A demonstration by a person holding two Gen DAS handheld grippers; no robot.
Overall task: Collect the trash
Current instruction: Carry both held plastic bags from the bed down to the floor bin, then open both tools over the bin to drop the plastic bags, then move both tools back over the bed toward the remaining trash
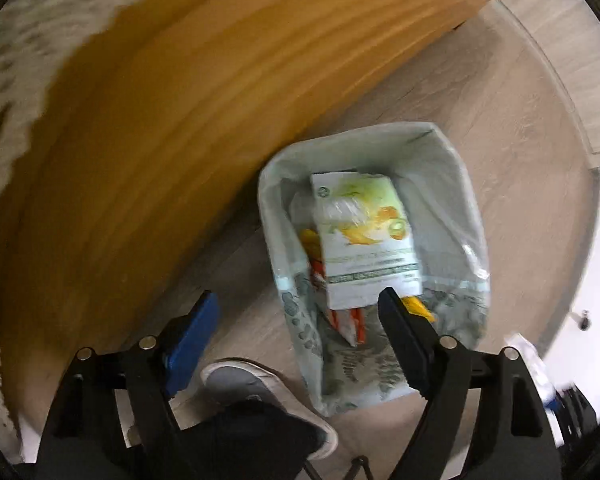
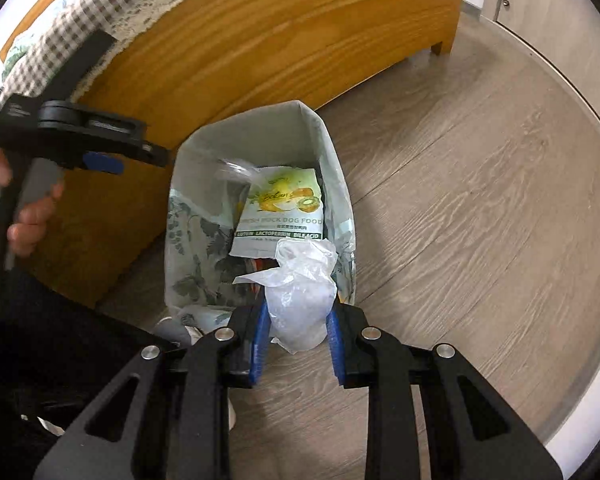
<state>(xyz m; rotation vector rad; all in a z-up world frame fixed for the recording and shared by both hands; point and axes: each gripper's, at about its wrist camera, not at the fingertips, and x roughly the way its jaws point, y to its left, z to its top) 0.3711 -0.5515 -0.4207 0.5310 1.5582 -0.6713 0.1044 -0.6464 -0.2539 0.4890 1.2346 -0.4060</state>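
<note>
On the pouch (image 2: pixel 279 216) lying in my lined trash bin (image 2: pixel 188 240) I can read "DOG FOOD" and, on its green band, "LACTOFERRIN BILE ACID"; kiwi and orange fruit are printed above. In the left wrist view the same pouch (image 1: pixel 366 236) is blurred and its lettering unreadable, but orange-and-white wrappers (image 1: pixel 350 320) show beneath it. My right gripper (image 2: pixel 298 336) has its blue pads pinched onto a crumpled clear plastic bag (image 2: pixel 300 292), held just above the bin's near rim. Only the right view shows my left gripper (image 2: pixel 116 160) from the side, hanging near the bin's left edge, gripped by my hand (image 2: pixel 32 216). In its own view the left gripper (image 1: pixel 296 312) stands wide apart and holds nothing, above the bin (image 1: pixel 452 208). The bin stands on grey wood-look flooring (image 2: pixel 480 208) against an orange wooden cabinet (image 2: pixel 260 40) draped with a checked cloth (image 2: pixel 80 28). A grey shoe (image 1: pixel 256 384) shows only on the left.
</note>
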